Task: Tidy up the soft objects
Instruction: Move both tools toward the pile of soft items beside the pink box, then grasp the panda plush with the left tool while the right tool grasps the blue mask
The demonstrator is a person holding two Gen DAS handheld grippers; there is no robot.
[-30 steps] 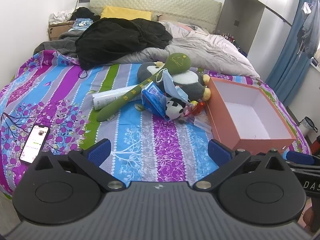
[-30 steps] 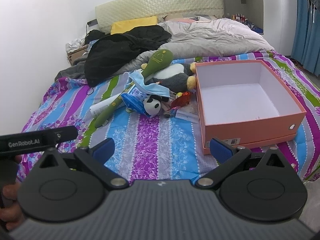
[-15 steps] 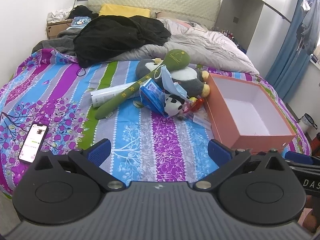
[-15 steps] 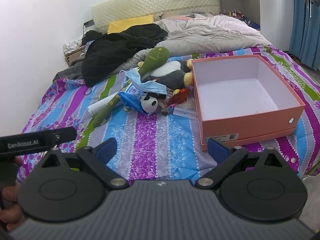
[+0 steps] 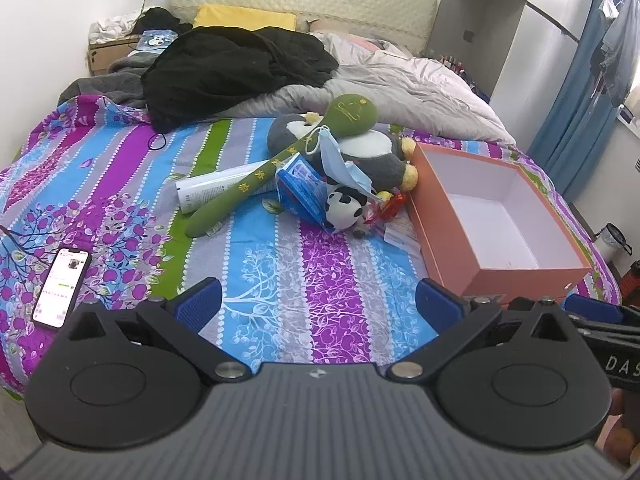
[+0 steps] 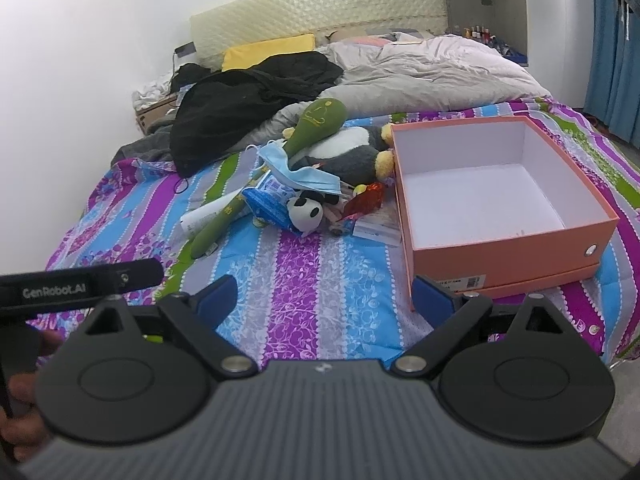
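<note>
**Both grippers idle above the bed edge; pile not yet touched**

Nothing among the objects is seen displaced against the frame of a second ago; only slight drift of both views is noted, and the right gripper (image 6: 324, 294) is seen with jaws a little narrower than before, closing, though wide apart, with only bedsheet between them; the left gripper (image 5: 320, 300) is held with jaws spread wide, nothing between them.

Layout recorded: an orange box (image 6: 504, 256), open-topped and white inside, rests on the striped bedsheet (image 5: 280, 280) toward the right; no contents are seen in it. Just left of the box a pile of soft objects is noted; a grey-and-white plush penguin (image 5: 380, 152) lies at the back, touching the box corner; a long green plush club (image 5: 280, 160) is laid across it, head up over the penguin, handle down-left; a blue face mask (image 5: 336, 160) is draped over the pile; a small panda plush (image 5: 344, 208) sits at the front, beside a blue packet (image 5: 300, 190); a white tube (image 5: 216, 190) lies under the club handle.

A lit phone (image 5: 60, 286) lies on the sheet at far left, well apart from the pile; black clothing (image 5: 232, 68) is heaped further back.
</note>
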